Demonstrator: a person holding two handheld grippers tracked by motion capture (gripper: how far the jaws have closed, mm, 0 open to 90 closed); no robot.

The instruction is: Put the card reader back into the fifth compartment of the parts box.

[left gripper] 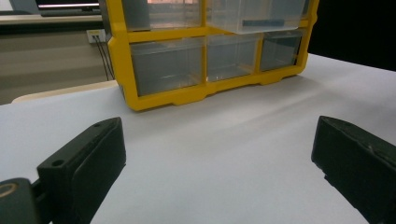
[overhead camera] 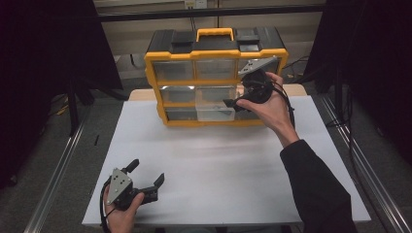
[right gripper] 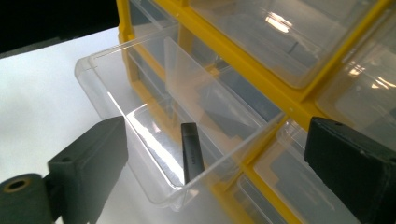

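Observation:
A yellow and black organizer [overhead camera: 214, 77] with clear drawers stands at the back of the white table [overhead camera: 218, 165]. One middle drawer [right gripper: 154, 93] is pulled out, and a small dark flat stick [right gripper: 191, 151] lies in it. My right gripper [overhead camera: 238, 99] hovers at that drawer, jaws open on either side of it in the right gripper view [right gripper: 217, 140], gripping nothing. My left gripper [overhead camera: 147, 171] rests near the table's front left corner, open and empty. In the left gripper view [left gripper: 217, 140] it faces the organizer [left gripper: 159, 100], with the pulled drawer [left gripper: 252, 18] seen from below.
The organizer has a yellow carry handle [overhead camera: 214, 33] on top and the other drawers are pushed in. Dark curtains flank the table, with metal rails on the floor at both sides. A broad stretch of white tabletop lies between the two grippers.

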